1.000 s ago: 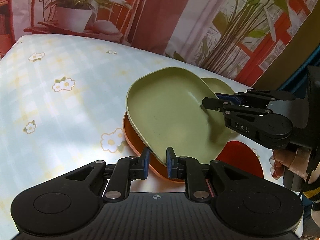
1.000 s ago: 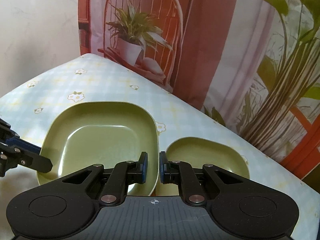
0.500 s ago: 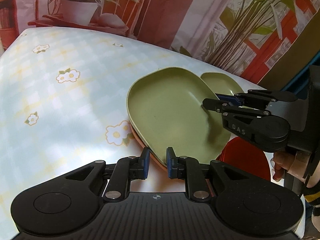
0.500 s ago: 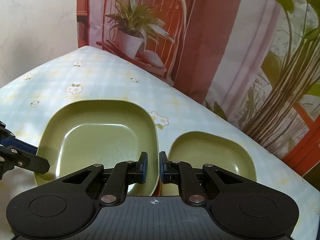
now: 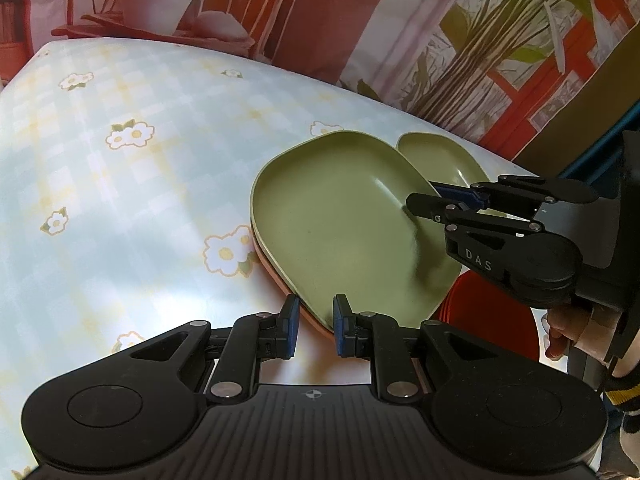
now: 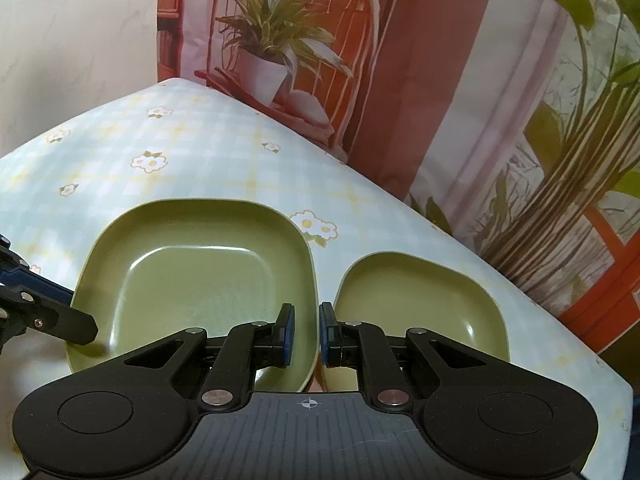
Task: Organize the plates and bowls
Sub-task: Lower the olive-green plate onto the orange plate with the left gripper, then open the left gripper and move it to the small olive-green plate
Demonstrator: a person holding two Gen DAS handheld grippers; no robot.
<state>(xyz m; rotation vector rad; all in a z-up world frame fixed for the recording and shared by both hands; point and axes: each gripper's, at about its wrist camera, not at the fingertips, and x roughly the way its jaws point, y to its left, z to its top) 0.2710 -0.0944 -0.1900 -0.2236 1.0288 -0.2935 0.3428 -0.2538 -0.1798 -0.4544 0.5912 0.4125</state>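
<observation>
Left wrist view, left to right: pale blue checked tablecloth with daisy print (image 5: 132, 184) covered the table. The large olive-green square plate (image 5: 340, 232) sat stacked on an orange plate (image 5: 276, 276), only the orange rim showing at the near-left edge. The left gripper (image 5: 314, 330) hovered at the near edge of that stack, jaws a narrow gap apart, the stack's rim showing in the gap; whether the pads touched it could not be told. Just beyond the big plate's far-right corner lay the small olive-green square plate (image 5: 440, 160). The right gripper (image 5: 434, 198) reached in from the right, fingers straddling the large plate's right rim with only a slim gap; grip not confirmable. A red round object (image 5: 492, 316) sat near-right, partly hidden.

Right wrist view: left gripper's fingertips (image 6: 76, 326) were at the large plate's (image 6: 192, 272) left rim. The right gripper (image 6: 306, 334) was slightly parted over the gap between the large plate and the small plate (image 6: 420, 308), the two plates just beside each other.
</observation>
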